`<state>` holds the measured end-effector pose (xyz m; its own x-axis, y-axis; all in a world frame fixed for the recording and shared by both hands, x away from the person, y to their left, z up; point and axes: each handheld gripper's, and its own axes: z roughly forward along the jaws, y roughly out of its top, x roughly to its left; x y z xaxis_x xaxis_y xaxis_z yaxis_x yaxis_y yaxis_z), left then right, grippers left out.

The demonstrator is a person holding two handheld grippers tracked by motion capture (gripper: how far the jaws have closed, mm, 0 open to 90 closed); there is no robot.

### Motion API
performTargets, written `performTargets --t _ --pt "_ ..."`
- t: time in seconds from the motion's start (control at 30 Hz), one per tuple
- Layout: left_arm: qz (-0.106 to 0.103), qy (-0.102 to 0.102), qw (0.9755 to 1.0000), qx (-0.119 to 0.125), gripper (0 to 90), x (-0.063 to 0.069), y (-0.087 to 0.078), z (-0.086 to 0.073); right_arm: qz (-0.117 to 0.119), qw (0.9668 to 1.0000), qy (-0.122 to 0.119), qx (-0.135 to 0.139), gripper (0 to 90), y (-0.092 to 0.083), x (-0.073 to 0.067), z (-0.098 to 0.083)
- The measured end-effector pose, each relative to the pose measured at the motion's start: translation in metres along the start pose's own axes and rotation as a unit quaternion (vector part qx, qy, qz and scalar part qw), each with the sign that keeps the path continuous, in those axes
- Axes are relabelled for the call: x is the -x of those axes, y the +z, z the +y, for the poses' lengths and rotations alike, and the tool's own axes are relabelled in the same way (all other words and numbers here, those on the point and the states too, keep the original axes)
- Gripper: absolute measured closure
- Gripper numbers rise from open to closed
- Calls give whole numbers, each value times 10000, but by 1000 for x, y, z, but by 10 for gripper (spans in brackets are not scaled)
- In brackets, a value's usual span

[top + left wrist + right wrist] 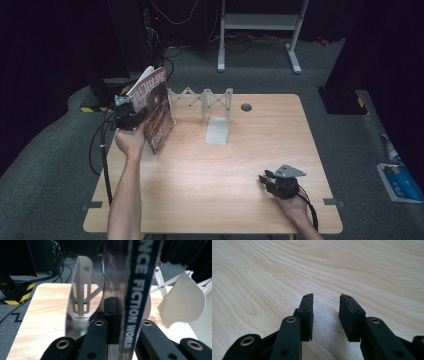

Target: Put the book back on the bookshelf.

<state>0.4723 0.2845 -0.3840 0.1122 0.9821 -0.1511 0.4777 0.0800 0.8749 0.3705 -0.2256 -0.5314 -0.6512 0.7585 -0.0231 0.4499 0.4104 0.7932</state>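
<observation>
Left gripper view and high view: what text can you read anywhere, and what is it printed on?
"NCE FICTION WORLD": white letters running along the dark blue spine of the magazine, top letters cut off by the frame, seen in the left gripper view.
Large pale title letters on the magazine's red cover in the high view: too blurred to read.
White and blue packet on the floor: print too small to read.

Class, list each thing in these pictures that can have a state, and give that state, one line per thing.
Magazine: closed, upright, lifted off the table, clamped by the spine.
Rack: stretched out, standing, no book in it.
Left claw: shut on the magazine.
Right claw: open, holding nothing, just above the table.
</observation>
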Motion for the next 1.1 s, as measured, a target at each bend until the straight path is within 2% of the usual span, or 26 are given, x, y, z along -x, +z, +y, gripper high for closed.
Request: performTargets --t 0.13,0.47,0.57,0.73,0.83,0.9,1.0,1.1 --pt "124 -111 9998 145 840 -5 -1 -4 -2 10000 3 1 640 0 0 0" --pt "28 -389 9981 486 838 -8 4 -18 -6 10000 0 -1 640 0 0 0" --pt "30 -278 9985 470 835 -5 6 -21 -7 10000 0 -1 640 0 0 0" --pt "103 -219 9990 389 827 -3 7 -21 -11 10000 -1 -2 639 0 0 0" --pt "147 -137 9995 250 813 -5 8 -20 -9 10000 -2 -2 640 0 0 0" --pt "239 -4 9997 109 792 -6 8 -18 -8 10000 -4 -1 639 0 0 0" --pt "292 24 9996 16 785 -8 8 -17 -6 10000 -2 -1 639 0 0 0" --pt "383 -35 9992 -80 780 -10 9 -17 -6 10000 -2 -1 639 0 0 0"
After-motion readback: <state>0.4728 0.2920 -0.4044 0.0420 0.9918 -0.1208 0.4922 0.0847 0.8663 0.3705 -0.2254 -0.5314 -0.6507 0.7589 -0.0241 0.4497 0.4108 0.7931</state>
